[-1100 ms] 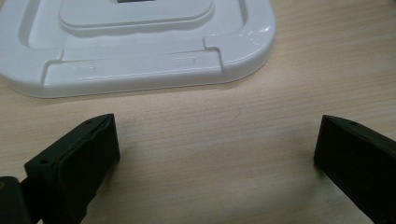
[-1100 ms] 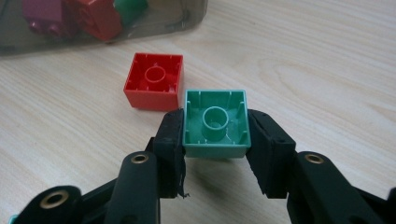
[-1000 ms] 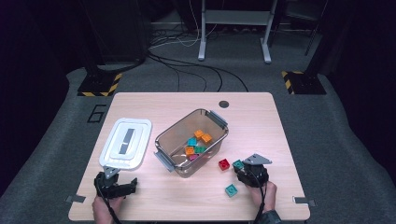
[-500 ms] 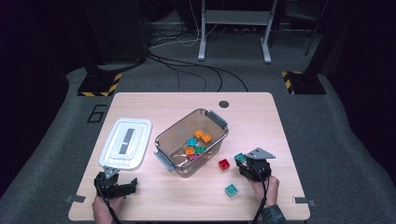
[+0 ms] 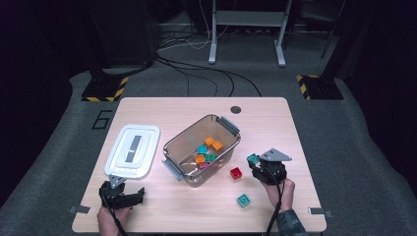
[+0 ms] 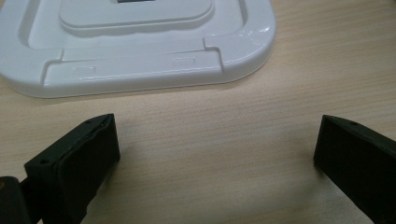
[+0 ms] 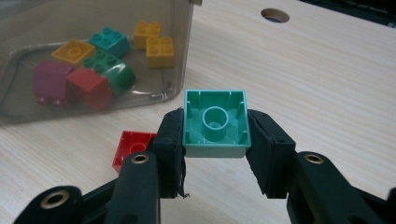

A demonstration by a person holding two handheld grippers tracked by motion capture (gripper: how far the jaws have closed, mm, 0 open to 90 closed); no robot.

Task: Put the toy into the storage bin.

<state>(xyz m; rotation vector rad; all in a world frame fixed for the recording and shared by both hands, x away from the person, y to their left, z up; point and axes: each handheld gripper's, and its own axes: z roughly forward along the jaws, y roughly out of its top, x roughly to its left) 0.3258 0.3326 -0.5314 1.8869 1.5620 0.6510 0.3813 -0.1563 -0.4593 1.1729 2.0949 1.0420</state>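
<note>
My right gripper (image 5: 255,162) (image 7: 215,135) is shut on a teal brick (image 7: 215,122) (image 5: 253,158), held hollow side toward the camera a little above the table, right of the clear bin (image 5: 169,147). The bin (image 7: 28,23) holds several bricks in orange, teal, green, red and purple. A red brick (image 5: 236,172) (image 7: 131,148) lies on the table between bin and gripper. Another teal brick (image 5: 243,200) lies nearer the front edge. My left gripper (image 5: 129,195) (image 6: 215,149) rests open on the table in front of the white lid (image 5: 132,150) (image 6: 140,56), with nothing between its jaws.
The wooden table (image 5: 196,113) has a round cable hole (image 5: 236,109) at the back. Dark floor with cables and stand legs lies beyond the far edge. Bare wood spreads behind the bin and along the front.
My right gripper has risen with the teal brick and shifted slightly toward the bin. The left gripper has stayed still.
</note>
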